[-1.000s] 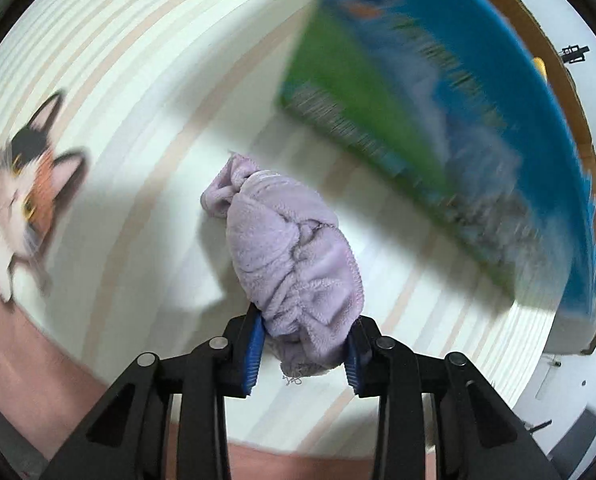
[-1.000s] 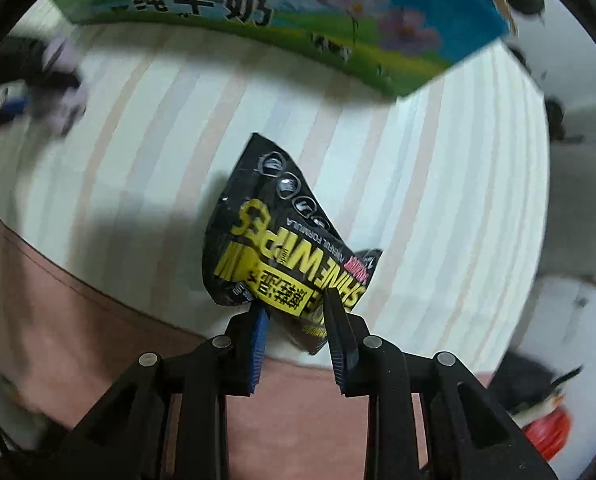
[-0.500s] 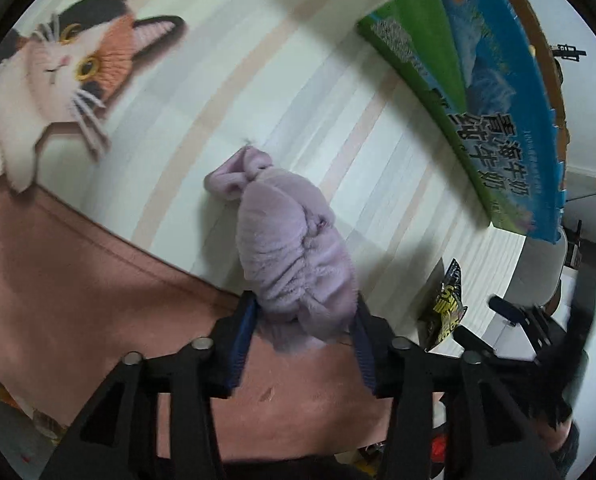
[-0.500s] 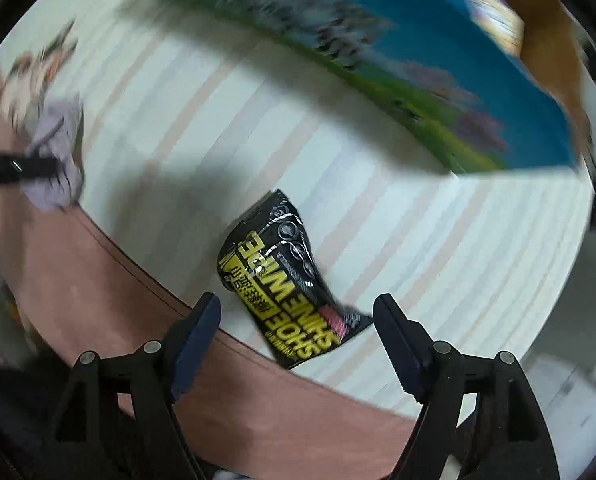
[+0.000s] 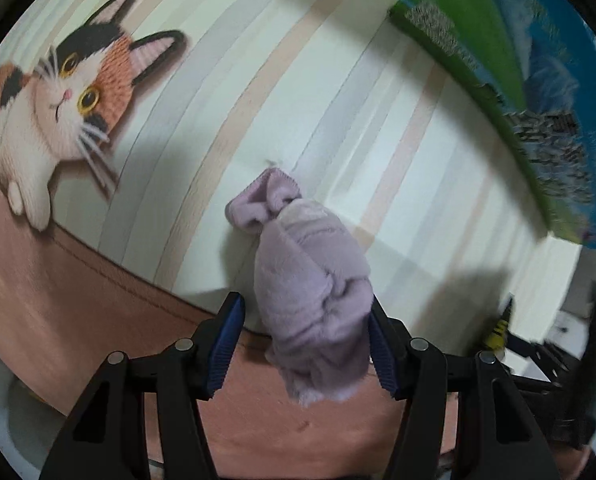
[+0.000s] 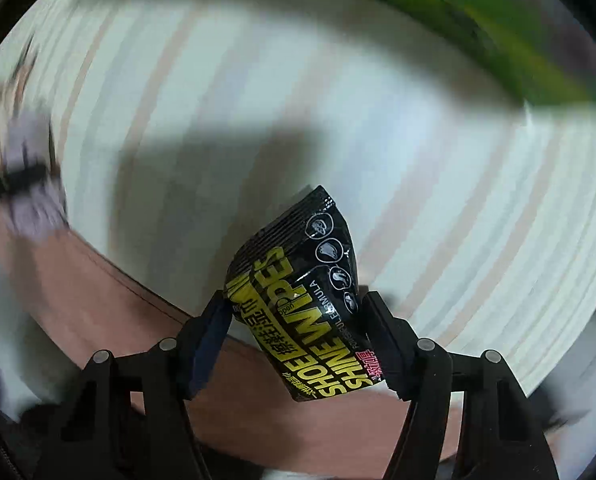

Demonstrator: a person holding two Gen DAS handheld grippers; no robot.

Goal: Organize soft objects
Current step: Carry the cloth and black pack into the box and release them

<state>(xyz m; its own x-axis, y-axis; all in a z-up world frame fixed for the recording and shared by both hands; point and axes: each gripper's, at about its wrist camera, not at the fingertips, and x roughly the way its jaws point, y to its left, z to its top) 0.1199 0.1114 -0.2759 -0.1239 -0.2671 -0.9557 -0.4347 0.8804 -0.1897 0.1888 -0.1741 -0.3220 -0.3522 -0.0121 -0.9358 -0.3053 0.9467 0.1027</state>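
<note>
Crumpled lilac fleece cloth (image 5: pixel 310 280), fuzzy and bunched

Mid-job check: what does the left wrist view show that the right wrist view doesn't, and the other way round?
Left only: the cat print, shown clearly; the left claw, jaws just opening, one pad off the purple cloth. Right only: the readable SHOE SHINE WIPES label on the black pack; the right claw, jaws just closing, pads at the pack's edges. Both: striped mat, green-blue box, cloth and pack.
</note>
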